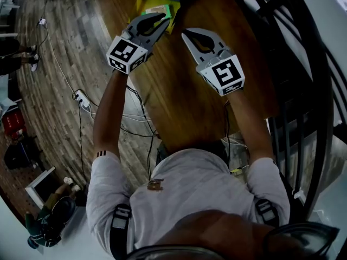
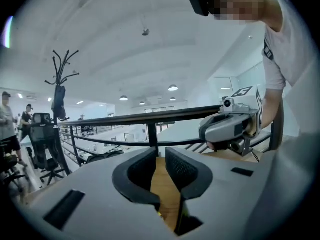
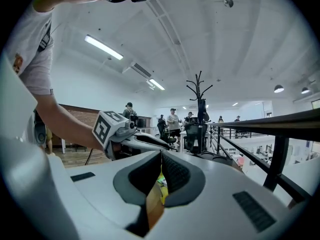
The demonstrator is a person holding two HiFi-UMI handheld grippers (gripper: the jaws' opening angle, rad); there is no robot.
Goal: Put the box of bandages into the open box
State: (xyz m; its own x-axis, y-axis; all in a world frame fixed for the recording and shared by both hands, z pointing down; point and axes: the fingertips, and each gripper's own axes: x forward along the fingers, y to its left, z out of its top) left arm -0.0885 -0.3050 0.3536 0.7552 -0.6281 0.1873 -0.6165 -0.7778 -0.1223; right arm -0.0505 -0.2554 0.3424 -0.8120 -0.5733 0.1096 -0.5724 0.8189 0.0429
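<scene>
L claw (image 1: 164,20): narrow gap, empty. R claw (image 1: 185,34): pressed together, empty. Bandage box (image 1: 158,11) lies just beyond L claw tips.

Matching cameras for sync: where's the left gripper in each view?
Head view: left gripper, upper left of centre, at the table's left edge.
Left gripper view: the gripper itself, bottom centre, jaws slightly apart.
Right gripper view: the gripper, left of centre, side-on.
Shared landmark: the wooden table.

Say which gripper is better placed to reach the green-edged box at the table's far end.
Left, probably: the left gripper points toward the box, jaws slightly apart and empty; the right gripper is shut and farther aside.
</scene>
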